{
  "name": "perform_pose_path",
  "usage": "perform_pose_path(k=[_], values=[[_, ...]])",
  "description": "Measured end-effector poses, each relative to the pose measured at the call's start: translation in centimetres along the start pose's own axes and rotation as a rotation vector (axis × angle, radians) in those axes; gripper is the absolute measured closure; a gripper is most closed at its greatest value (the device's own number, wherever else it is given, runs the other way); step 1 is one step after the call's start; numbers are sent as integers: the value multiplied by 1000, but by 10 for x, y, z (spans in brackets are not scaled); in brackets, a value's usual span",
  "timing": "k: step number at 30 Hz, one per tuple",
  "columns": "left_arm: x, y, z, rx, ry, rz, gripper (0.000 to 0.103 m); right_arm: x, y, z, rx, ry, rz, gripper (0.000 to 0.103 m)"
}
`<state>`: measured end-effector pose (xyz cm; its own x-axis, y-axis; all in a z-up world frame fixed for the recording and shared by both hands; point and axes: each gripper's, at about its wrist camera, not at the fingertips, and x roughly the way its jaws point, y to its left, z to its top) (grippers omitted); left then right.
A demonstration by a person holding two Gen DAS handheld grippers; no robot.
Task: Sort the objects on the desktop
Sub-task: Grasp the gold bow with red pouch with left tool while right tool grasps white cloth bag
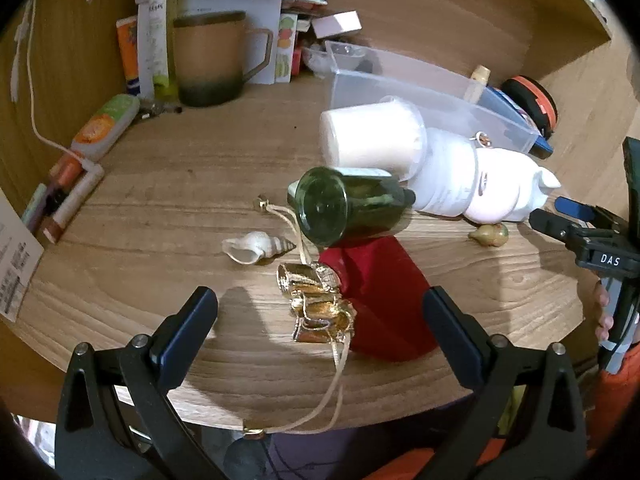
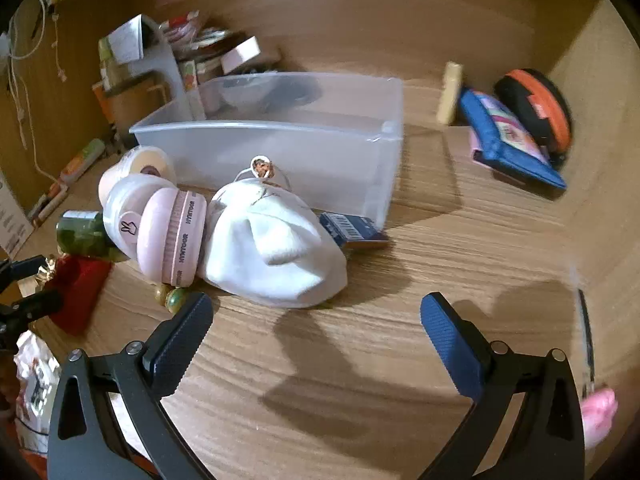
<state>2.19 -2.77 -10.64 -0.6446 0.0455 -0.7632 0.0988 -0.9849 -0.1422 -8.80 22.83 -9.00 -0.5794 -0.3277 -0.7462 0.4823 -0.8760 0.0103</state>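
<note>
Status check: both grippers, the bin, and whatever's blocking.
Left gripper open, empty, over red pouch. Right gripper open, empty. Clear bin empty-looking. Green bottle lies tipped beside pouch.

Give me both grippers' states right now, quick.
Left gripper: open, holding nothing, fingers either side of the red pouch.
Right gripper: open, empty, above bare desk.

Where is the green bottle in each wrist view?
Left wrist: green bottle lies on its side at centre, base toward the camera, above the red pouch.
Right wrist: far left, mostly hidden behind the pink headphones.
Shared landmark: clear bin.
</note>
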Motion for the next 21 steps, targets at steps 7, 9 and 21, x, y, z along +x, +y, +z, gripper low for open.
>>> perform_pose_path(k=[7,9,21], values=[[3,-2,1,-30,-35,64,0,18,-1,19,-79,34,56,1],[4,-2,1,-37,-36,74,6,23,0,25,-92,44,85,5],[5,-12,-2,21,-56,151,29,34,14,27,-158,50,136,29]])
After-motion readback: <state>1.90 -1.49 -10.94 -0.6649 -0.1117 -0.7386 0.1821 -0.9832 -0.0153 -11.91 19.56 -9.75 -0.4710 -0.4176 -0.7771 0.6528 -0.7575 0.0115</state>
